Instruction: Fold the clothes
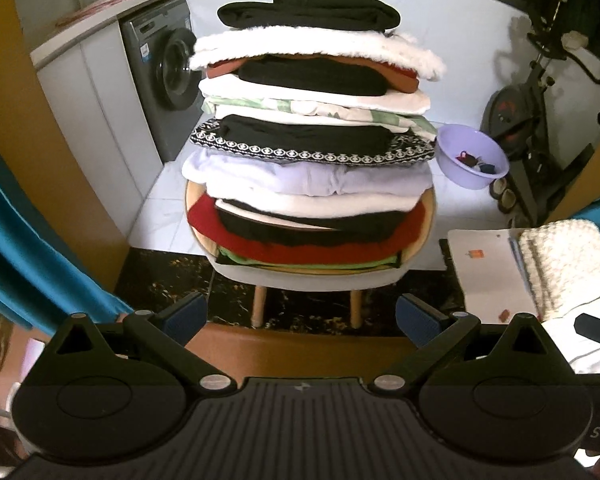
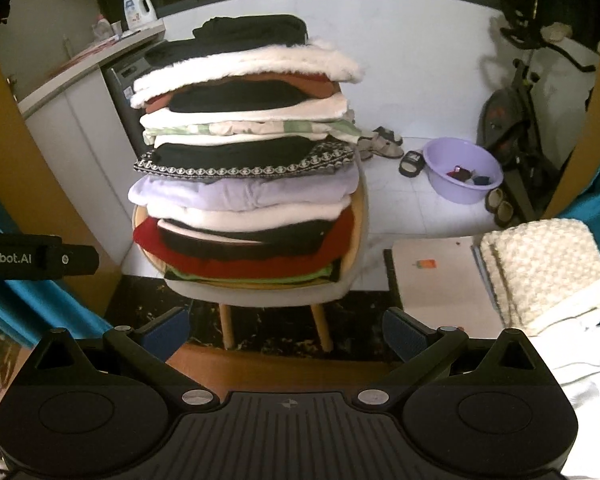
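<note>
Both tools hang level in front of the chair, aimed at the clothes, likely because the person is choosing what to handle next. The left gripper has its blue-padded jaws spread wide with nothing between them; the right gripper is the same, empty and parted. The tall stack of folded clothes sits on a round pale-cushioned wooden chair, well apart from both. It looks neatly layered: black knit on top, white fleece under it, lilac and red lower down, slightly leaning. A lilac plastic basin stands on the tiles nearby.
</note>
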`<state>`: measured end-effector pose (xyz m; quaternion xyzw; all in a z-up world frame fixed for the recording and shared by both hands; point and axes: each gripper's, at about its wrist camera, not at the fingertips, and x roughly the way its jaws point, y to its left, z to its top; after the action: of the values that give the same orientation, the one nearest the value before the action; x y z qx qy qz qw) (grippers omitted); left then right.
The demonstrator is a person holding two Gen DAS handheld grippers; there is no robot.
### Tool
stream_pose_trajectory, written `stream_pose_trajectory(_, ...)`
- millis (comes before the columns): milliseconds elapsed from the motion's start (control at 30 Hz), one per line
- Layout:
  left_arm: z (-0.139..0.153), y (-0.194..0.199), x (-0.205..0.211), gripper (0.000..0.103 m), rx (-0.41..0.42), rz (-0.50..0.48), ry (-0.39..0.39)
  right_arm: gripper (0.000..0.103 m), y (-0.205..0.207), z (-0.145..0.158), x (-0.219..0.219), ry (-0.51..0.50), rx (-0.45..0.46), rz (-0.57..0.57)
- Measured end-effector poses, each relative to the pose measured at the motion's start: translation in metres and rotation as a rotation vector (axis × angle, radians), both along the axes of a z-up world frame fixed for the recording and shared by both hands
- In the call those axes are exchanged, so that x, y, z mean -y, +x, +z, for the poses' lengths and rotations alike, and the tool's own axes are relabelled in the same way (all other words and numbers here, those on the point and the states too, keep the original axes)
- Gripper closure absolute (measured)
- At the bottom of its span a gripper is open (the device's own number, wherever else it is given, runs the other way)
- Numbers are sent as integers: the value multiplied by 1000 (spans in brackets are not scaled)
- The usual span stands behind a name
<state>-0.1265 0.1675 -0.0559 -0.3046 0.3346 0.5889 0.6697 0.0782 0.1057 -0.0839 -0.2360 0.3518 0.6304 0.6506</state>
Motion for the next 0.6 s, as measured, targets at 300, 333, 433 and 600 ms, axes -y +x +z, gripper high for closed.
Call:
stream_pose_trajectory(300, 2, -1, 12, 0, -29, -37, 10, 1, -8, 9, 19, 9, 37, -60)
stream_pose_trajectory(333, 3, -3, 13, 0, -28, -41, 12, 1, -11, 9, 19, 6, 38, -57)
stream_pose_trajectory(433, 3, -12, 13, 1, -17, -41, 4, 1, -21, 9, 21, -9, 43, -45)
stream_pose_trajectory(600, 2, -20, 13, 1, -7, -69, -13, 1, -38, 9, 22, -29, 71, -46)
